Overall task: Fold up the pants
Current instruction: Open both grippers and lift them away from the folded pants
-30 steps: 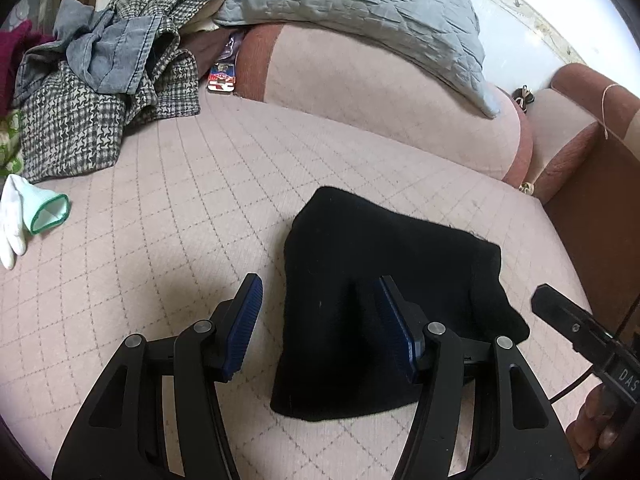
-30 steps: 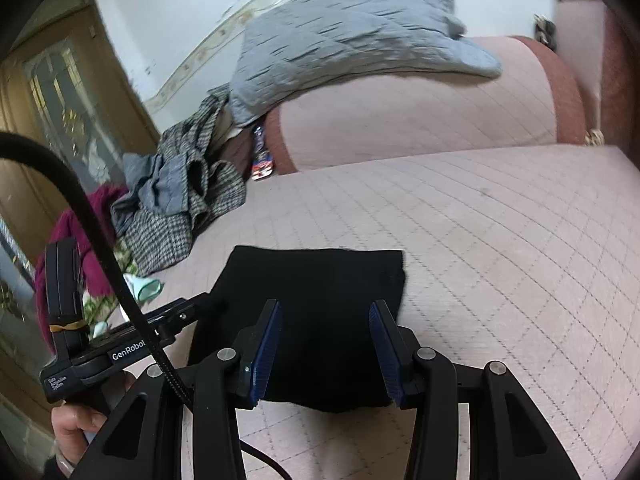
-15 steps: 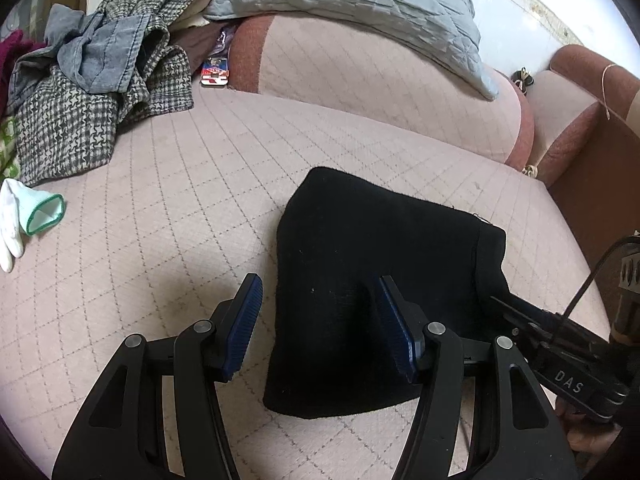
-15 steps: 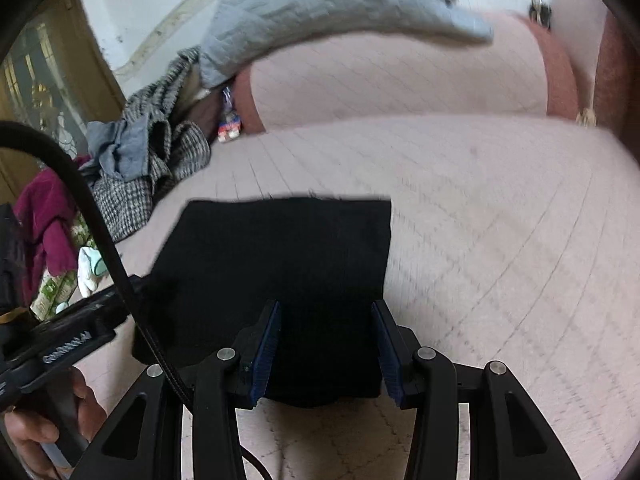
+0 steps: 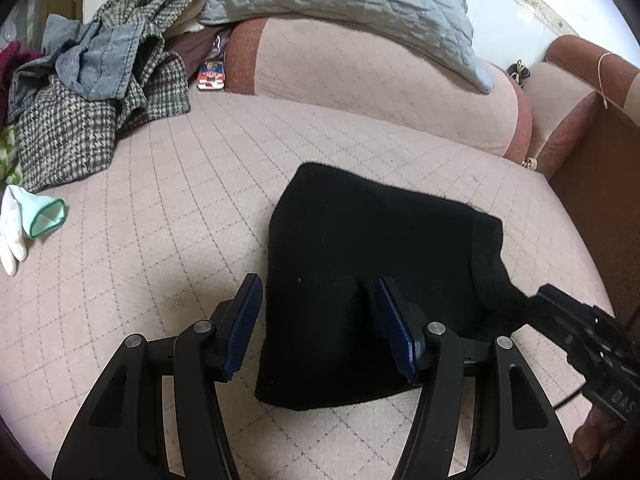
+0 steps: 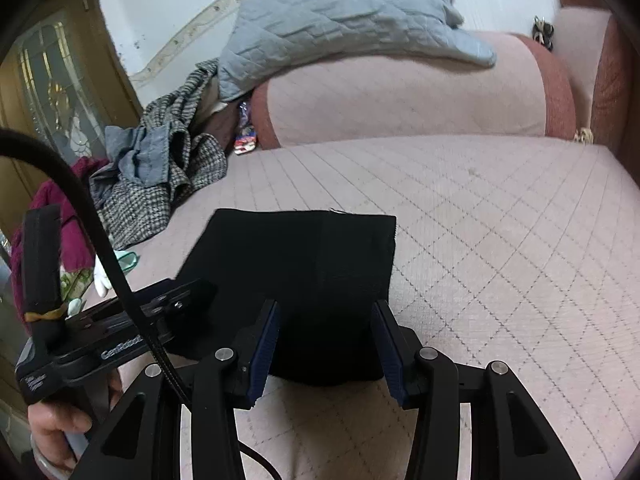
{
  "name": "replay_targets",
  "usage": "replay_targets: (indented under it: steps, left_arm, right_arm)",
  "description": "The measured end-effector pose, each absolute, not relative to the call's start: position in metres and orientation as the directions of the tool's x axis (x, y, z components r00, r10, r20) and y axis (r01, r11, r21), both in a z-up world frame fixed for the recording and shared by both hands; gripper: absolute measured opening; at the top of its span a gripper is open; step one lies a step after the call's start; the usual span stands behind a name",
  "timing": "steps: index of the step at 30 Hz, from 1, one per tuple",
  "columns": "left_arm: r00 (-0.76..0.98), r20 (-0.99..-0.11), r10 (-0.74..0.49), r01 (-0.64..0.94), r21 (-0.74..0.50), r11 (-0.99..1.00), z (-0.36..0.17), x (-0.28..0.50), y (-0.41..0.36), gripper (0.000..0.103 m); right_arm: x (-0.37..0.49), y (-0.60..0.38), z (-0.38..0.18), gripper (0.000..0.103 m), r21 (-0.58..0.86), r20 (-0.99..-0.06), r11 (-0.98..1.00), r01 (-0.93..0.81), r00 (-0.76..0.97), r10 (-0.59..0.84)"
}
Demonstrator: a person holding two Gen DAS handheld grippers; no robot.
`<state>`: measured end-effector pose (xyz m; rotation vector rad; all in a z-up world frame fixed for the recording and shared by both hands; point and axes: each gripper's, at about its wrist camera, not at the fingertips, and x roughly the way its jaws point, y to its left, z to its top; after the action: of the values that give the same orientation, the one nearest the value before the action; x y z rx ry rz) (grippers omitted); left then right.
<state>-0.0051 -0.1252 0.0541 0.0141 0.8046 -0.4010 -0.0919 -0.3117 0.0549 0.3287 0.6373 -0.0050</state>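
Lying folded on sofa (image 5: 160, 208), black pants (image 5: 360, 264) beneath both open jaws

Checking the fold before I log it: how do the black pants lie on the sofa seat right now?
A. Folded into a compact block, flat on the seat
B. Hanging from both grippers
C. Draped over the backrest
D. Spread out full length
A: the black pants lie as a compact folded block on the sofa seat, and neither gripper's fingers pinch them.

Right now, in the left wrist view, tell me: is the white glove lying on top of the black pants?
No. The white glove lies at the far left on the pink quilted cover, well apart from the folded black pants.
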Motion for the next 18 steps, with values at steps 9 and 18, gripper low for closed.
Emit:
replay_targets:
  steps: [9,18]
  left_arm:
    - [0.703,-0.624,-0.342,0.363,-0.1,0.926,0.079,-0.037,-0.114,0.059]
    - [0.714,-0.61,-0.344,0.36,-0.102,0.927,0.093,-0.069,-0.098,0.059]
  right_arm:
    - [-0.118,-0.293,0.068,0.046,0.292,-0.552,0.953,0.082,0.828,0.098]
    - [-0.136,-0.274,0.079,0.047,0.281,-0.532,0.957,0.066,0.841,0.098]
